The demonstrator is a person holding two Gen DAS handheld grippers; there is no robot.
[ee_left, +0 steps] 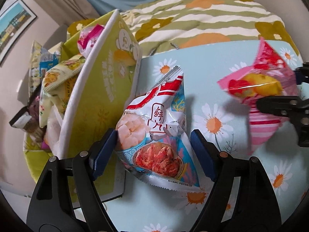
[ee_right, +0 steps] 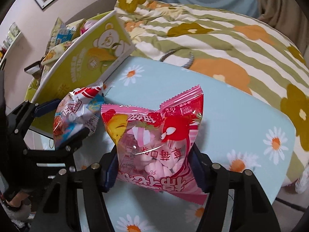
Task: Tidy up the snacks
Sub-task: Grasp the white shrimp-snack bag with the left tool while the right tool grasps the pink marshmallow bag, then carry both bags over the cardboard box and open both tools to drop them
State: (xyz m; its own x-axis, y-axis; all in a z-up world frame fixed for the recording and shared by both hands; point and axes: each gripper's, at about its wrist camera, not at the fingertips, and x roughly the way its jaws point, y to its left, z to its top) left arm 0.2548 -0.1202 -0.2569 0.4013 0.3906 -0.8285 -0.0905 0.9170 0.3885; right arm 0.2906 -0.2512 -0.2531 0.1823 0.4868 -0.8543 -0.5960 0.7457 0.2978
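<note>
My left gripper is shut on a blue-and-white shrimp chip bag, held over the daisy-print table; this bag also shows in the right wrist view. My right gripper is shut on a pink marshmallow bag, held above the table; the bag shows at right in the left wrist view. A green cardboard box stands just left of the shrimp bag and holds several snack packs.
A bed with a green, orange and white floral quilt lies behind the table. The table's far edge runs along the quilt. A framed picture hangs on the wall at left.
</note>
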